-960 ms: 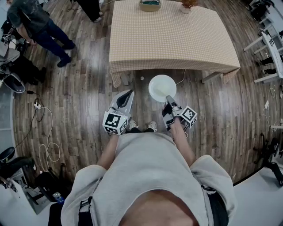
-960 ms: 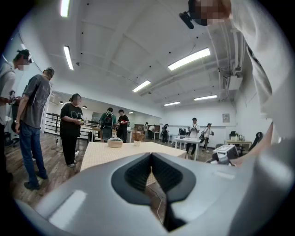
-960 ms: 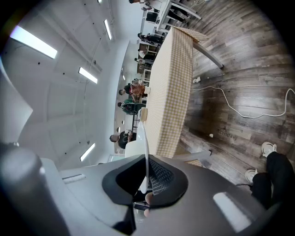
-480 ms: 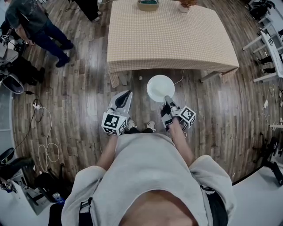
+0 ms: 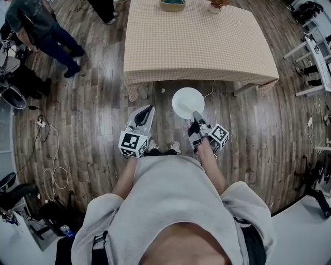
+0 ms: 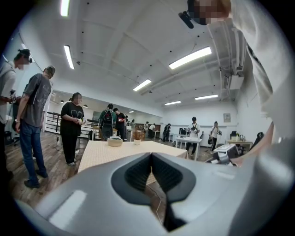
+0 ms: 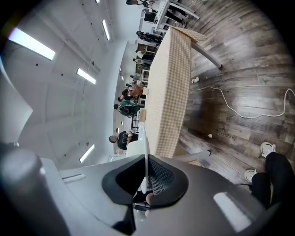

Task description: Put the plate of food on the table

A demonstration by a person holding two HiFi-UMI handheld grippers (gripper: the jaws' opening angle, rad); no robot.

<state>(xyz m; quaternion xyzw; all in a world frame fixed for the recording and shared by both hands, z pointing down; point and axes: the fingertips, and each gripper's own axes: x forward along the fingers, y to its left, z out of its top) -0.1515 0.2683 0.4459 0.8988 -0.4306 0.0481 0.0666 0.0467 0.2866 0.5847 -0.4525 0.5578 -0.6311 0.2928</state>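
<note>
Now R gripper (image 5: pixel 196 116) jaws pinch plate (image 5: pixel 186 102) rim, near table (image 5: pixel 196 46) edge; L gripper (image 5: pixel 150 108) jaws closed.

I'm looking down on a dark plank floor (image 5: pixel 93 103), with a tabletop (image 5: pixel 196 41) under a beige checked cloth straight ahead and white-framed furniture (image 5: pixel 316 52) off to the right. Long strip lights (image 6: pixel 192 57) cross the white ceiling (image 6: pixel 120 41), and people (image 6: pixel 72 124) stand about further back.

Bowl (image 5: pixel 172 4) on table (image 5: pixel 196 46), half off-frame
</note>
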